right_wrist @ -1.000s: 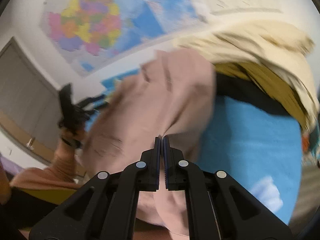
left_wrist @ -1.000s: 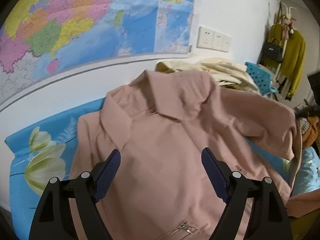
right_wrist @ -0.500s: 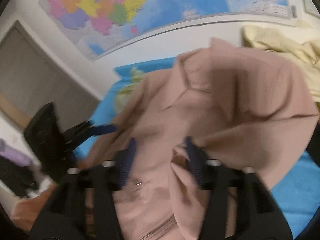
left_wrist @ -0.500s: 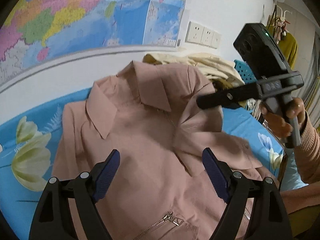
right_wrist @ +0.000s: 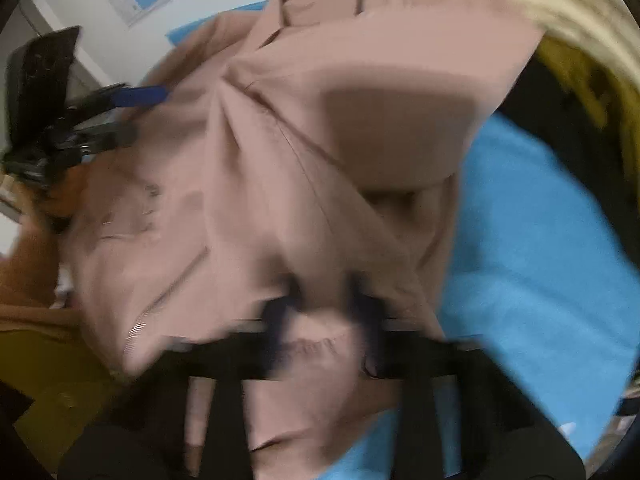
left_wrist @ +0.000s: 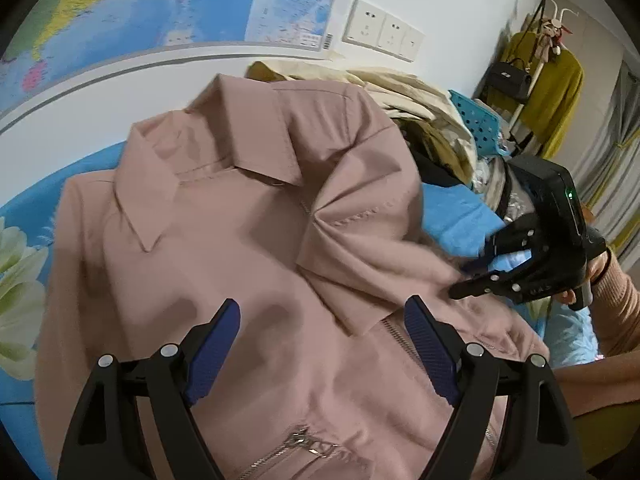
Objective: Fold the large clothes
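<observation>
A dusty-pink collared jacket (left_wrist: 240, 248) with a zipper lies front up on a blue floral sheet (left_wrist: 28, 208). Its right sleeve is folded in across the chest. My left gripper (left_wrist: 322, 320) is open and empty, hovering over the jacket's lower front. My right gripper (left_wrist: 480, 264) is at the jacket's right edge by the folded sleeve, jaws apart. In the blurred right wrist view the jacket (right_wrist: 280, 168) fills the frame and my right gripper (right_wrist: 324, 300) is open with sleeve cloth between and beneath its fingers. The left gripper (right_wrist: 120, 112) shows at the left there.
A pile of cream and olive clothes (left_wrist: 400, 88) lies behind the jacket against the wall. A blue perforated basket (left_wrist: 476, 120) sits beside it. A coat rack with a yellow garment (left_wrist: 556, 92) stands at the far right. A map covers the wall (left_wrist: 160, 8).
My right gripper carried the sleeve across the chest, opened and let it go, then drew back to the jacket's right edge. My left gripper stayed open and moved little.
</observation>
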{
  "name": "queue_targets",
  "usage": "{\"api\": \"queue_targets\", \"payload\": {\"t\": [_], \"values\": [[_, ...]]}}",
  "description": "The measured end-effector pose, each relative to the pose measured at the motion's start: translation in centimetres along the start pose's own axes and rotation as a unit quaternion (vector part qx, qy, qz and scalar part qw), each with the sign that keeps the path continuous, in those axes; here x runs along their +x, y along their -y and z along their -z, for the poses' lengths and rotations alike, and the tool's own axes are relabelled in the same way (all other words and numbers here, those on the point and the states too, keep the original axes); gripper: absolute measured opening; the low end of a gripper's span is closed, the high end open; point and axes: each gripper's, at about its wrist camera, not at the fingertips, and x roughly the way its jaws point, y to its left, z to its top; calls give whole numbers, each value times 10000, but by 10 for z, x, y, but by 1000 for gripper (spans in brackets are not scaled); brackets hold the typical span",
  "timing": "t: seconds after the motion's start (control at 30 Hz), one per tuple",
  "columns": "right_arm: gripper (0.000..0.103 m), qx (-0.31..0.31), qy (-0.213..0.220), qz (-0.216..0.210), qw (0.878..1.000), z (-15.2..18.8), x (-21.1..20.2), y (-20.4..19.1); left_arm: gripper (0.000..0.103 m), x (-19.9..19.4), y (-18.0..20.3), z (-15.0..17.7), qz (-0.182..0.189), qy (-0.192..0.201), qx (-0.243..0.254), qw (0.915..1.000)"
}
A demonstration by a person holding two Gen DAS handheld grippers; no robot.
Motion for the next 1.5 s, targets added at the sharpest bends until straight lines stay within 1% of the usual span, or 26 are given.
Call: {"api": "queue_targets", "payload": {"t": [0.07,0.13,0.2,0.27,0.33,0.43,0.5,0.57,0.6,0.63,0.67,0.73,0.8,0.83,0.9,0.97,1.0,1.07,1.1,1.13,1.23,1.3,1.37,1.43,1.47,1.5], "values": [[6,-171,290,-296,9990,1,-16,-17,81,-2,2,0,85,-12,9,10000],[6,-323,688,-1067,9914,-3,-37,-41,81,-10,2,0,117,62,44,9999],[6,-445,830,-1595,9827,-12,-40,-64,81,-21,0,-3,2,177,74,9998],[6,-485,780,-2098,9734,-24,-24,-83,81,-34,-3,-7,-267,290,154,9991],[16,-521,591,-2197,9724,-35,3,-95,81,-45,-9,-10,-416,328,135,9985],[31,-551,117,-1956,9791,-41,40,-102,81,-51,-18,-8,-636,214,108,9977],[33,-621,139,-1644,9843,-39,40,-95,81,-46,-21,-2,-573,46,74,9983],[42,-503,500,-1543,9855,-35,18,-73,81,-35,-17,11,-446,-213,84,9987],[54,-416,727,-1373,9870,-36,7,-65,81,-30,-16,15,-363,-308,98,9988],[62,-306,1043,-1081,9882,-36,-9,-52,81,-20,-12,21,-229,-501,120,9984],[64,-167,1431,-577,9879,-37,-27,-34,81,-12,-9,26,-159,-664,139,9976],[73,207,1742,-57,9845,-41,-43,-8,81,11,-1,35,-43,-1127,229,9934],[75,676,1901,577,9777,-49,-48,26,81,27,3,39,15,-1473,290,9887],[84,826,1910,827,9746,-54,-46,39,78,33,5,40,-1,-1578,325,9869],[93,1083,1799,997,9726,-64,-34,62,54,36,6,40,-72,-1658,445,9851],[90,1359,1605,582,9759,-68,-18,86,7,34,5,37,-205,-1653,500,9848],[85,1416,1574,463,9762,-69,-14,92,2,30,0,33,-317,-1616,485,9852],[62,1429,1595,180,9766,-74,-12,95,3,20,-14,22,-595,-1414,386,9874],[32,1388,1550,-39,9781,-78,-6,93,3,16,-19,17,-766,-1332,412,9873],[10,1362,1544,-81,9785,-79,-8,89,3,9,-26,11,-962,-1198,415,9872],[5,1161,1785,111,9770,-82,-30,81,2,-12,-47,-11,-1492,-824,304,9849],[4,1120,2002,302,9729,-83,-51,82,2,-22,-57,-25,-2181,-530,392,9737],[4,1102,2214,391,9682,-81,-69,88,3,-29,-70,-37,-2382,-279,297,9704],[4,1109,2065,624,9701,-83,-66,94,21,-28,-81,-41,-1968,-359,133,9797],[4,1122,1896,742,9726,-82,-59,98,41,-26,-84,-39,-1587,-395,41,9865],[5,1149,1714,887,9744,-81,-50,102,46,-24,-82,-34,-1438,-399,78,9888]]}}
